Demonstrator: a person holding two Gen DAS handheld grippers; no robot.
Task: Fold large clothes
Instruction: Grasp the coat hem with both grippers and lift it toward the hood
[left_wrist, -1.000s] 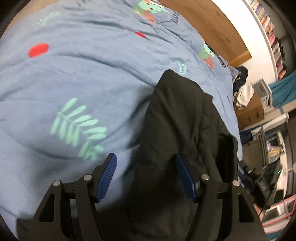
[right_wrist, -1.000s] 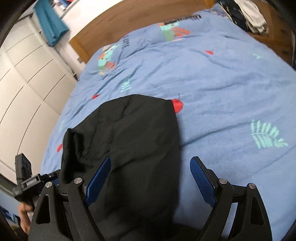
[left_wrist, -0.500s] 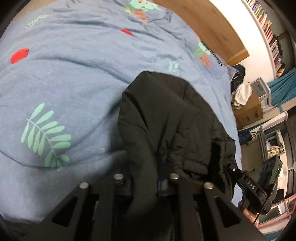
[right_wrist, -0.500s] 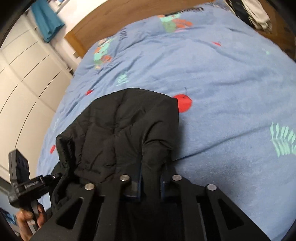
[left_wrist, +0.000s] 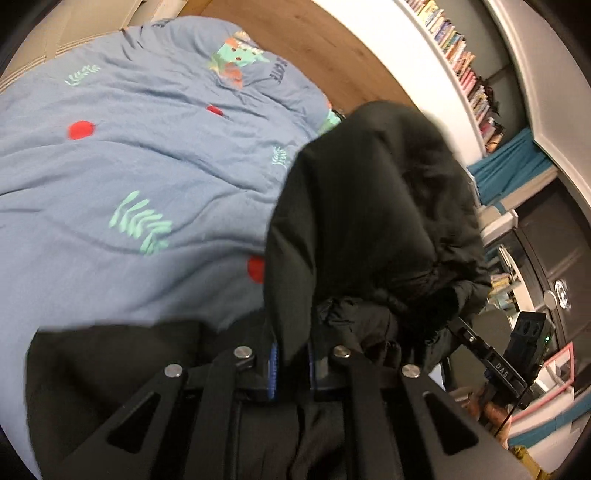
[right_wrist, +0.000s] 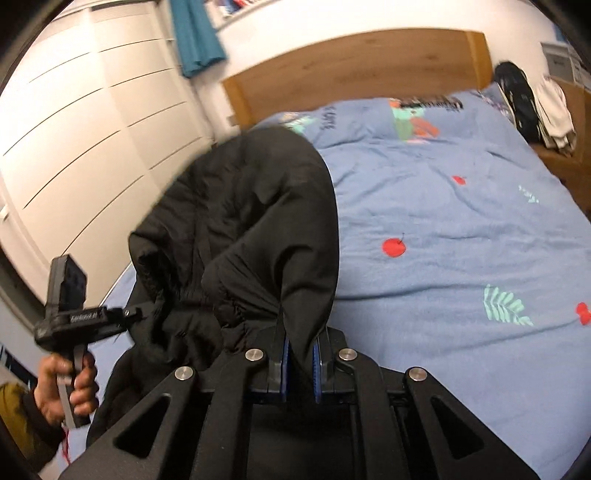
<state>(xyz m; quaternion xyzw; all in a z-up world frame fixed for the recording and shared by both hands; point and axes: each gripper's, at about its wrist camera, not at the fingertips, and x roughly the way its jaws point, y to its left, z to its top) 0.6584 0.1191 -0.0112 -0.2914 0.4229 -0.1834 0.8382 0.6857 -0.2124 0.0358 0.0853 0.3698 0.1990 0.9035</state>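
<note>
Item: black padded jacket, bunched and lifted off the blue printed duvet, hanging between my two tools.

Left gripper: blue pads pinched together on a fold of the jacket's edge. Right gripper: likewise clamped on a fold of the jacket.

Handling, as I judge it: soft, puffy, light for its bulk, with a slick shell (thin pinches may slide out). I would favour seams or hems, where several layers stack.
</note>
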